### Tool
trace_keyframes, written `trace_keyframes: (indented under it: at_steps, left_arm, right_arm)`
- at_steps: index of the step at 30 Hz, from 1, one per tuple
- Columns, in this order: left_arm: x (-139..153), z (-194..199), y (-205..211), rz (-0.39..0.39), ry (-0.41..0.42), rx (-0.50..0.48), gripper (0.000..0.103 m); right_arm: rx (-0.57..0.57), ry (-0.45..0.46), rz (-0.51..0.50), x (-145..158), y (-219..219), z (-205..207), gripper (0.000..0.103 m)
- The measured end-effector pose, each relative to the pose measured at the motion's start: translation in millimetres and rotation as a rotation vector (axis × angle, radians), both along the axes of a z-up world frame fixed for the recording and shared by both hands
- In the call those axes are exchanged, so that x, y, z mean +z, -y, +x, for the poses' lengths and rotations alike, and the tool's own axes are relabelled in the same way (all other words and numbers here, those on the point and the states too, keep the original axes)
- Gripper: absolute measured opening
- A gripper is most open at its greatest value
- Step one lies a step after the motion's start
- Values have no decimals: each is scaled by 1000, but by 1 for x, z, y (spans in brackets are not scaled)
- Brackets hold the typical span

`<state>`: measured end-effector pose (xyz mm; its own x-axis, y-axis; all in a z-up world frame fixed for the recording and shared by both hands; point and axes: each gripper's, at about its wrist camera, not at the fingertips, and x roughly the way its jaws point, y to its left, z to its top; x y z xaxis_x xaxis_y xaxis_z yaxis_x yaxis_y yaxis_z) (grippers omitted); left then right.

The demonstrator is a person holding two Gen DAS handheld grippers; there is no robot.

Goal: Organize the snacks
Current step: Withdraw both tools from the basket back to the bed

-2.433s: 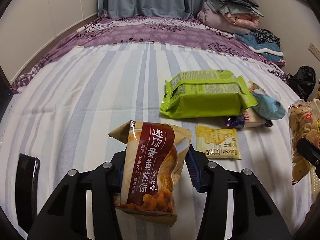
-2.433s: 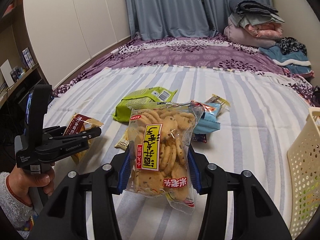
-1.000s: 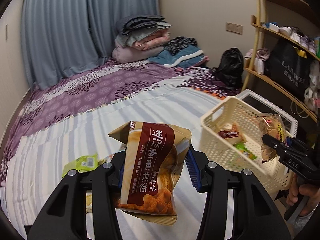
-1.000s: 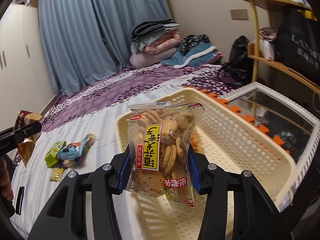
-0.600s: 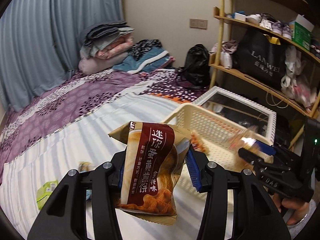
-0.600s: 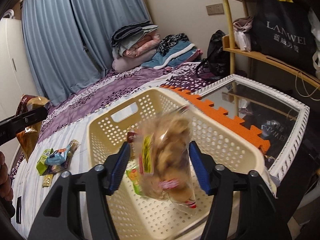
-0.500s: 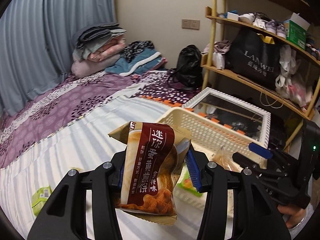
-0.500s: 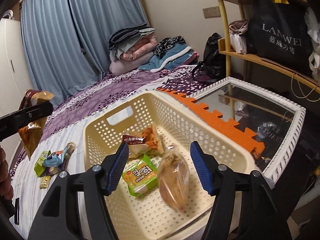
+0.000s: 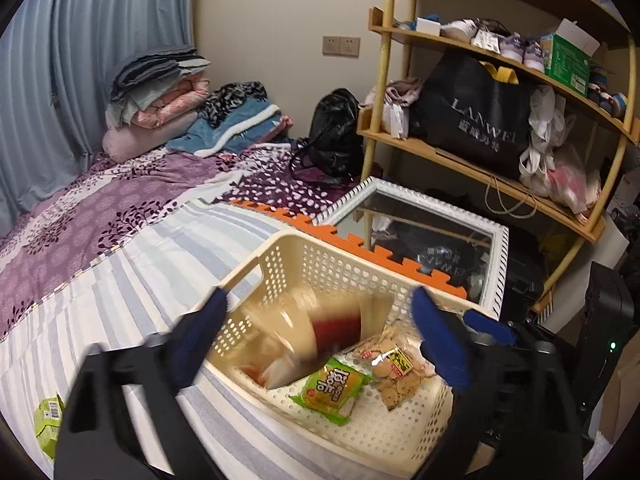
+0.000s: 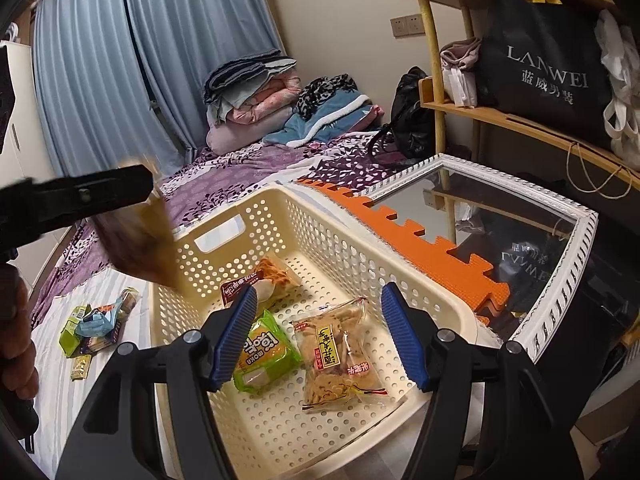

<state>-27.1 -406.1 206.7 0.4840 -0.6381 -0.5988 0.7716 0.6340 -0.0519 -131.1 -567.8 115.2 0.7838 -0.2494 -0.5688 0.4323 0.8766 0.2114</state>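
Note:
A cream perforated basket (image 9: 320, 248) (image 10: 320, 216) sits at the bed's edge. My left gripper (image 9: 320, 304) hangs over it with its jaws opening wide. The brown snack bag (image 9: 304, 340) is a blur between them, loose and dropping, touching neither pad. In the right wrist view that bag (image 10: 136, 240) is blurred under the left gripper (image 10: 80, 196). My right gripper (image 10: 319, 300) is open and empty above the basket. Below it lie the clear cookie bag (image 10: 340, 356) (image 9: 396, 372), a green packet (image 10: 264, 352) (image 9: 332, 390) and a red-labelled packet (image 10: 260, 280).
Several snacks (image 10: 96, 324) lie on the striped sheet left of the basket, and a green pack (image 9: 48, 424) sits at the near left. A white-framed mirror (image 9: 420, 208) and orange foam mat (image 10: 420, 240) lie beyond the basket. A wooden shelf (image 9: 480, 152) stands behind.
The left gripper swung over the basket and opened, letting go of the brown bag. The right gripper let the cookie bag fall; it now lies in the basket.

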Motion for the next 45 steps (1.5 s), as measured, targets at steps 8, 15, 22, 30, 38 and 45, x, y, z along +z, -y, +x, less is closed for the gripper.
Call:
trace_keyframes:
  at_steps: [8,15,22,30,38,45]
  left_arm:
    - [-2,6,-8,26,5,50,100]
    - [-4,11,-17,59,20,104,100]
    - [-6,14,-35,89,53,147,100]
    - [-7,23,-63,86,40,204,100]
    - [-8,32,-104,82,34,274,100]
    - [-15,50,-157,78,0,378,100]
  right_arm:
    - [-3,6,-3,2,-3,1,66]
    - [14,16,-8,6,-11,4,72]
    - [35,18,-11,11,-20,10,72]
    - [86,22,-17,16,-41,20,77]
    - [160,35,-26,25,-72,37,82]
    - [250,28,-37,27,-107,57,84]
